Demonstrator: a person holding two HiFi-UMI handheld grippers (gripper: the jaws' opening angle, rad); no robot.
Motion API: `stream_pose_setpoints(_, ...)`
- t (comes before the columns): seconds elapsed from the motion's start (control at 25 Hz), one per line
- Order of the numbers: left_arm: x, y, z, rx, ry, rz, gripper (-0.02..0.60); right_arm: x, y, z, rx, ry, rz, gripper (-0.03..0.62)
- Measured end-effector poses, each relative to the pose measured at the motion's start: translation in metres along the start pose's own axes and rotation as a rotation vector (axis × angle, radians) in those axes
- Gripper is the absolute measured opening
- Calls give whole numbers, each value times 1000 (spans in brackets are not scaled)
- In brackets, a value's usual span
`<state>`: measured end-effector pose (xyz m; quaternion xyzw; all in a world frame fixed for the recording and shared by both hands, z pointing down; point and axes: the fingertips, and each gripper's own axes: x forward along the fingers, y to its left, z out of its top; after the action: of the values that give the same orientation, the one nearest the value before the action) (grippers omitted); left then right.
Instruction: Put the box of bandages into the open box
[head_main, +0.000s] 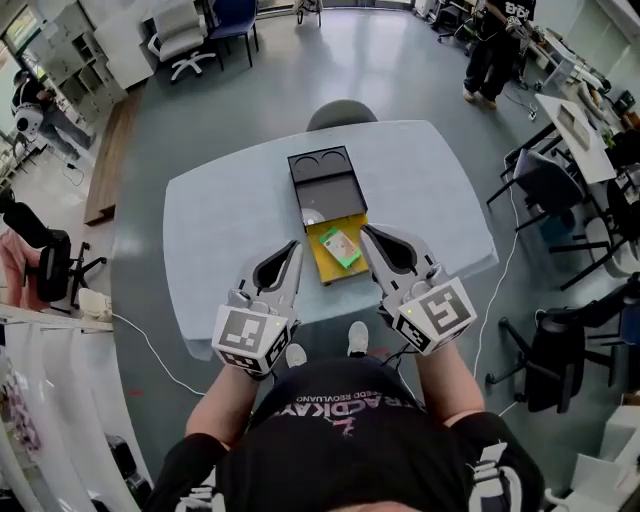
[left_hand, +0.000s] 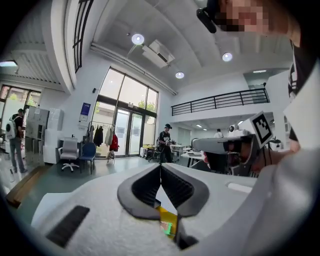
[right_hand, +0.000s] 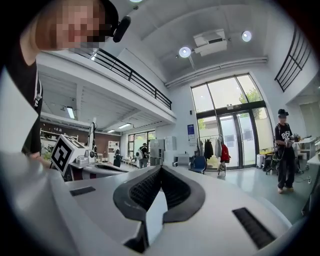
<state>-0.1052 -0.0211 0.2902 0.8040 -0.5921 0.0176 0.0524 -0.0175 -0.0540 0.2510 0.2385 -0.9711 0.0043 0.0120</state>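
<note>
Your left tongs (head_main: 296, 245) and right tongs (head_main: 364, 231) are both pressed together, pinching nothing, above the bench (head_main: 215, 230). The box of bandages (head_main: 340, 246) lies between and below their tips, flat on a yellow tray (head_main: 326, 271) at the near end of the dark open box (head_main: 322, 165). Its long axis slants from far-left to near-right. Your right tongs are the nearer. Whether the tray belongs to that box, you can't tell from here.

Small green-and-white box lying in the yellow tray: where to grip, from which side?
Probably from straight above, across its two long sides. The small green-and-white box lies flat and skewed inside the yellow tray, whose raised walls likely block a level approach.
</note>
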Motion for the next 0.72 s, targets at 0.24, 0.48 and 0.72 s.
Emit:
stream_pose_setpoints(0.24,-18,9,-3,-16,-9,-46,17,2,22,-4,-2,8,-46,11)
stream_pose_setpoints(0.48,-24,11,-15,-26,17,-108,17,0,33,-21,24,30,-105,11)
stream_pose_setpoints(0.72,-25,8,-28,-43,38,-165,17,-5,38,-37,49,56,-158,11)
